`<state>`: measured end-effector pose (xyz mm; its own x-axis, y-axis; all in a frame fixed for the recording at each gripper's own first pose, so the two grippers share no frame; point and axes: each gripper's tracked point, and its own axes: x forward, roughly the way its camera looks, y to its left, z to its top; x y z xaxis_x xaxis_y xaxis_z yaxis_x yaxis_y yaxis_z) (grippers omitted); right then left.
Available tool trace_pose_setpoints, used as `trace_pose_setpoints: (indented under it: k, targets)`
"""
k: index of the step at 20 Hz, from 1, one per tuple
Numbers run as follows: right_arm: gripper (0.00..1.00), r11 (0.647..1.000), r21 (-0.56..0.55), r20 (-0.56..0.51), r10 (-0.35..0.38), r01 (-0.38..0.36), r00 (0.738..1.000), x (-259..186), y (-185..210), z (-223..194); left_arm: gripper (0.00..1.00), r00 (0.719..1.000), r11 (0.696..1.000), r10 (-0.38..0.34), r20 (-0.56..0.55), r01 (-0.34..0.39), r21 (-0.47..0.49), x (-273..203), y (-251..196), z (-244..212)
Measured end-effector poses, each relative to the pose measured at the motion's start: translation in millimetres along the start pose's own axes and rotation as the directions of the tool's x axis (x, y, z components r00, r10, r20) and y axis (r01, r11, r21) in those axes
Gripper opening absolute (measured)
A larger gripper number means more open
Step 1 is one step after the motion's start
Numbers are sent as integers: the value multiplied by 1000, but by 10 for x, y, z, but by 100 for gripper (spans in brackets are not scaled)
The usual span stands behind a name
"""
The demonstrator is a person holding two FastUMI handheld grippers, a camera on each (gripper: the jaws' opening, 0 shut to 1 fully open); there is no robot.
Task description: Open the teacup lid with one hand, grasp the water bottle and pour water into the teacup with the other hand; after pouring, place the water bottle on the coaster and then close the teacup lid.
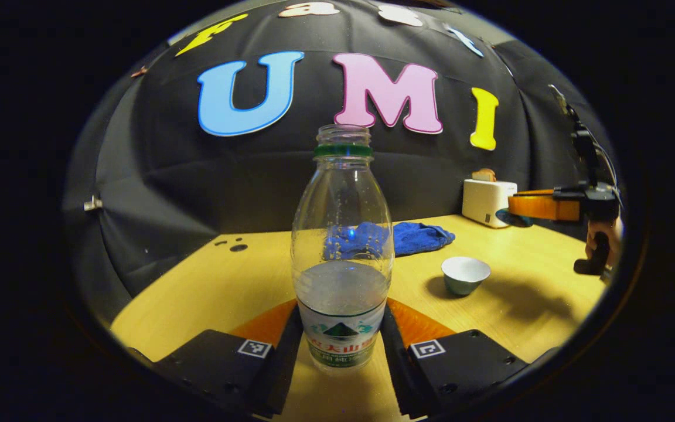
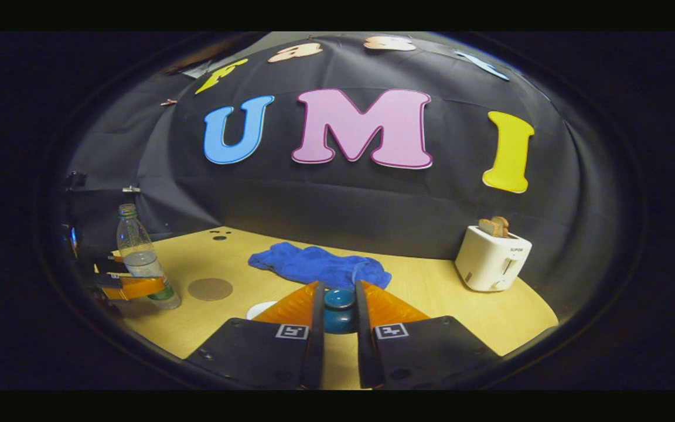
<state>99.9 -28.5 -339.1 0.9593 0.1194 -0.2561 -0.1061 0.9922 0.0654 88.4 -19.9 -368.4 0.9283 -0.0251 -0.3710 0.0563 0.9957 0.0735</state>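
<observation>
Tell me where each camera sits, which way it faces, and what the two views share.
Left gripper view: rides the left tongs, looking along their fingers, closed on the uncapped clear plastic water bottle; beyond it, the small white open teacup.
Right gripper view: rides the right tongs, looking along their fingers, closed on the dark blue teacup lid; a round brown coaster lies left.
Shared: the wooden table, the crumpled blue cloth, the white toaster, and each view catches the other tongs.

Our left gripper [image 1: 342, 346] is level, both fingers pressed against the upright water bottle [image 1: 342, 252]. Our right gripper [image 2: 338, 319] is clamped on the teacup lid [image 2: 338, 309], held raised and level, with a hand [image 1: 601, 246] gripping its handle beneath.
</observation>
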Motion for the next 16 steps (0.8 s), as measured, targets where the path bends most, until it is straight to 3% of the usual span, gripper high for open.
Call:
trace_pose_setpoints:
  k: [3, 5, 7, 8, 9, 12, 14, 16]
  targets:
    - [26, 1000, -19, 11, -24, 25, 1000, -54, -193, 17, 64, 999, 965, 0, -54, 14, 260, 106, -2, 93]
    - [31, 999, -27, 12, -36, 36, 999, -106, -303, 13, 68, 995, 913, -12, -101, 53, 404, 180, -30, 121]
    - [31, 998, -38, 15, -48, 49, 999, -167, -421, 15, 64, 990, 830, -9, -138, 85, 551, 249, -57, 161]
    - [26, 997, -43, 18, -59, 60, 998, -204, -513, 17, 68, 987, 771, -10, -157, 108, 628, 302, -119, 190]
    - [31, 997, -43, 19, -66, 67, 998, -225, -568, 11, 68, 986, 731, -13, -168, 124, 671, 326, -154, 192]
    - [31, 996, -27, 34, -89, 89, 995, -310, -726, 26, 68, 976, 615, -13, -218, 179, 768, 453, -332, 163]
    - [26, 995, -19, 45, -100, 101, 994, -364, -820, 22, 68, 967, 540, 11, -254, 207, 816, 542, -397, 142]
    - [31, 994, -25, 52, -104, 105, 993, -406, -894, 3, 68, 954, 493, 44, -297, 238, 837, 599, -398, 100]
